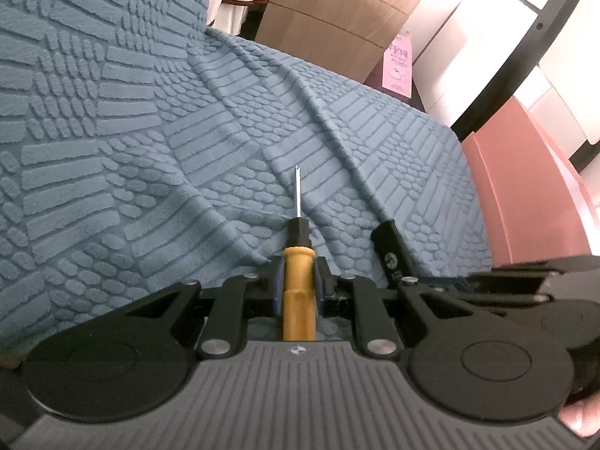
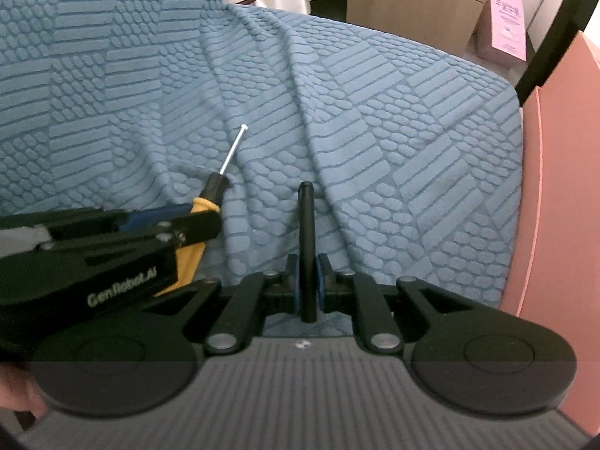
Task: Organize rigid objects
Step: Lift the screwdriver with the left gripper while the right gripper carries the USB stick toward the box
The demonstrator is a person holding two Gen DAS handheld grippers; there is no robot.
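Both items are picked up, neither yet placed. Your left hand-held gripper is clamped on one yellow-handled screwdriver, shaft pointing ahead. Your right hand-held gripper pinches one slim black bar. Beneath both: blue textured blanket. No destination container is visible.

Your left gripper is black with silver pivot screws, blue finger pads and white "GenRobot.AI" lettering.
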